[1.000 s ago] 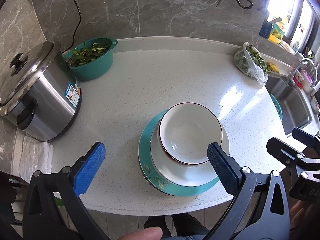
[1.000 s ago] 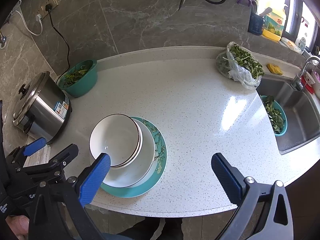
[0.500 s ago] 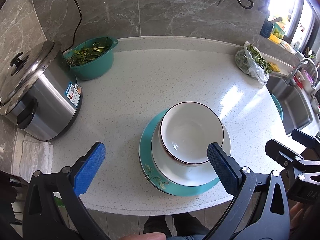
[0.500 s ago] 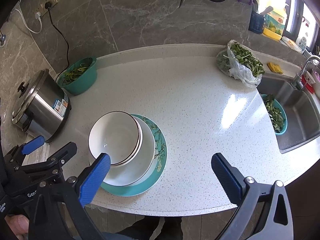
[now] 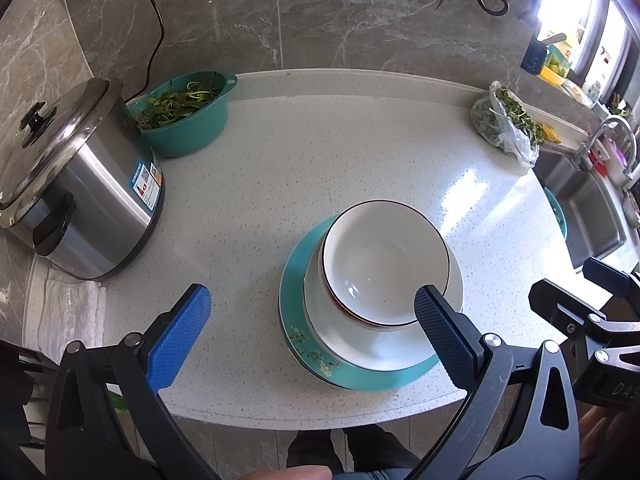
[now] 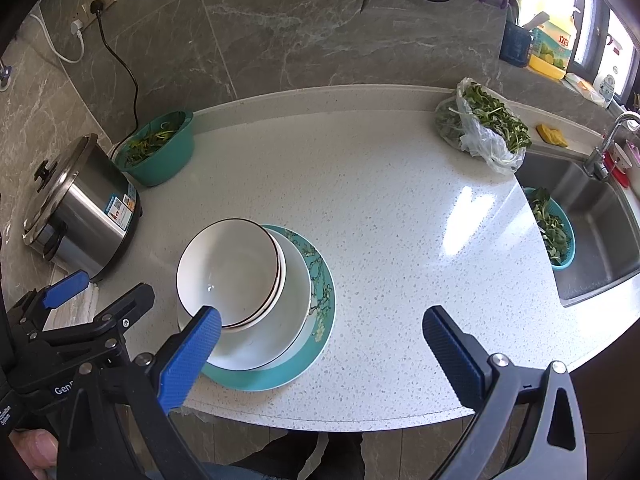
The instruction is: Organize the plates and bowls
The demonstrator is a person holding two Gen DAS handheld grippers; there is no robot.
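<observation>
A stack stands near the front edge of the white counter: white bowls with dark rims [image 5: 380,260] [image 6: 228,268] nested on a white plate [image 5: 384,344] [image 6: 280,320], on a teal flowered plate [image 5: 304,340] [image 6: 320,300]. My left gripper [image 5: 308,312] is open and empty, above the counter's front, its right finger over the stack's near edge. My right gripper [image 6: 320,328] is open and empty, its left finger over the stack's near left rim. Each gripper shows at the edge of the other's view.
A steel rice cooker [image 5: 68,184] [image 6: 76,212] stands at the left on a white cloth. A teal basin of greens [image 5: 184,116] [image 6: 160,144] is behind it. A bag of greens [image 6: 480,128] lies at the back right. A sink [image 6: 592,224] holds a teal strainer.
Both grippers have drifted back slightly, so the counter looks a little further off. The stack has not moved and both grippers stay open.
</observation>
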